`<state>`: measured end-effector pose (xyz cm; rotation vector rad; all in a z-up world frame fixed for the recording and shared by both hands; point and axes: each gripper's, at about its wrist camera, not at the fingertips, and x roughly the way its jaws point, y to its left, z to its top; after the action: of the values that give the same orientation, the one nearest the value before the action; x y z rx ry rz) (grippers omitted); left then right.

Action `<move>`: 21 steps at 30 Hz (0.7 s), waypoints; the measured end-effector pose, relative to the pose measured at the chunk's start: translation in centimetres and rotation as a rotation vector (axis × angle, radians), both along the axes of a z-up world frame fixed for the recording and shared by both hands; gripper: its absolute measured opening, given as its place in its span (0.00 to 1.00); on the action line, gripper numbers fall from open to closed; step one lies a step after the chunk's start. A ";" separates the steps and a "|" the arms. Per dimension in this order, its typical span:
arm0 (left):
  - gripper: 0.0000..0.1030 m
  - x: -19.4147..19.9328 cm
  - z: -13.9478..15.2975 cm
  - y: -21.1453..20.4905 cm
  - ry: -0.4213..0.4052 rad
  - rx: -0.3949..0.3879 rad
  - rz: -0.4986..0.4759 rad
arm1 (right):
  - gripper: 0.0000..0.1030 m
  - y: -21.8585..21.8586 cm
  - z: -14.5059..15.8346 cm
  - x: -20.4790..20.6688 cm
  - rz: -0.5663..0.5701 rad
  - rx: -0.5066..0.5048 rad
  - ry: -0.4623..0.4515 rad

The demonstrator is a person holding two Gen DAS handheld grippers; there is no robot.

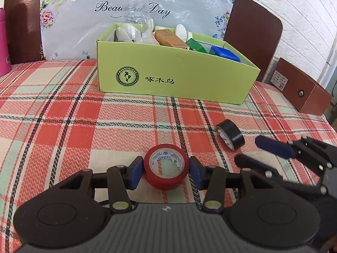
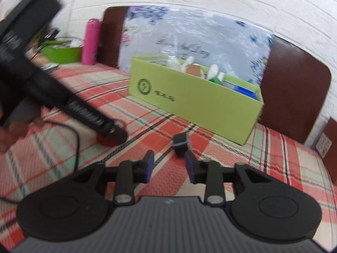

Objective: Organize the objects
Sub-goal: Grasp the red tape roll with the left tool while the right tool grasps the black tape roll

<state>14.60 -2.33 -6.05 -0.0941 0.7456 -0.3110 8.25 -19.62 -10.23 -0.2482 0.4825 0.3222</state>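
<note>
Left gripper (image 1: 166,169): the black two-finger tool sits low over the bed, its blue pads (image 1: 134,174) bracketing the red roll of electrical tape (image 1: 166,166); the pads look to be touching or just shy of the roll's sides, so whether the grip is firm cannot be told.

Red roll: lies on the red, cream and mint plaid cloth (image 1: 63,126), tipped so its hollow core faces up and toward the camera, directly between the pads.

Doing it well: the pads should likely close squarely on opposite sides of the rim before any lift, since a round roll can pivot or pop out of an off-centre pinch.

Right gripper (image 2: 168,166): released, fingers apart with nothing between them, aimed at the black roll of tape (image 2: 180,143) just ahead; the view is blurred.

Black roll: on its edge, beside the red one but apart from it.

Destination: the lime-green open cardboard box (image 1: 168,73), already holding cartons and white items, stands farther back, near the headboard.
</note>
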 end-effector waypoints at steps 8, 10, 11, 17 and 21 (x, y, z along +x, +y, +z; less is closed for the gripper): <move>0.49 -0.1 -0.1 0.1 0.002 -0.005 -0.006 | 0.43 -2.1 0.0 3.0 -0.128 0.205 0.109; 0.49 -0.1 -0.1 0.1 0.002 -0.004 -0.007 | 0.43 -2.1 -0.1 3.1 -0.142 0.188 0.098; 0.49 0.0 -0.1 0.1 0.002 -0.003 -0.008 | 0.43 -1.9 -0.1 3.0 -0.141 0.170 0.093; 0.51 0.2 -0.2 -0.3 -0.004 0.007 -0.011 | 0.43 -1.0 -0.6 4.2 -0.145 0.141 0.094; 0.52 0.3 -0.2 -0.7 -0.011 0.025 -0.012 | 0.43 -0.7 -1.1 5.1 -0.164 0.138 0.114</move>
<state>14.88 -3.01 -6.25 -0.0648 0.7393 -0.3132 13.34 -20.28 -11.36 -0.0559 0.5871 0.2091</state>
